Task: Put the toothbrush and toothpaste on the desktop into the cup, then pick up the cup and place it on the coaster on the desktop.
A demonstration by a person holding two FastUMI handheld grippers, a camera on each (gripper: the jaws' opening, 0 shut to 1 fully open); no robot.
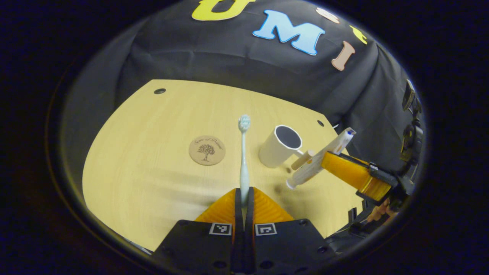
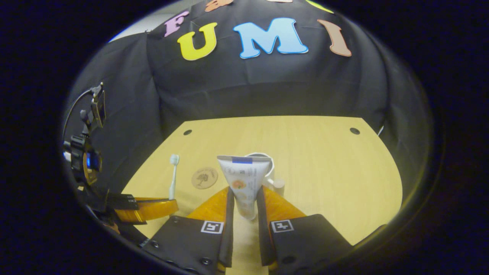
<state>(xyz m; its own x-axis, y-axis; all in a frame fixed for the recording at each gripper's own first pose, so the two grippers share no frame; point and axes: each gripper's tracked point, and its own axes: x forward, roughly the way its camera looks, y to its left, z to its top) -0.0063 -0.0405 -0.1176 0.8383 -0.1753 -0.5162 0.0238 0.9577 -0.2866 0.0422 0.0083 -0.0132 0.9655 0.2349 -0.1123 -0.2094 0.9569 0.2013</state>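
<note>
In the left gripper view, my left gripper (image 1: 243, 196) has its two orange fingers (image 1: 223, 210) pinched almost together on the lower handle of the toothbrush (image 1: 243, 160). The brush stands up out of the grip, off the table (image 1: 153, 126), with its pale bristle head at the far end. Beyond it on the wood lie the round brown coaster (image 1: 206, 150), to the left, and the white cup (image 1: 280, 146), to the right, tilted in this view with its dark mouth showing. The two sit apart from each other, with the brush handle crossing between them in my line of sight.

Further right in the same view I see my right gripper (image 1: 324, 160) carrying the toothpaste (image 1: 320, 158) slantwise above the table, cap end down and near, flat crimped end up and far. It hangs just beside the cup.

In the right gripper view, the right gripper (image 2: 245, 202) is open only as wide as the tube: both fingers (image 2: 277, 204) press on the toothpaste (image 2: 244, 181) near its cap end, and the wide crimped end points away from me. The cup (image 2: 268, 162) sits right behind the tube, mostly hidden by it, its handle poking out to the right. The coaster (image 2: 204, 178) lies on the table (image 2: 324, 172) to the left of the tube. At the far left, the left gripper (image 2: 168, 204) holds the toothbrush (image 2: 173, 177) upright, clear of the table.
</note>
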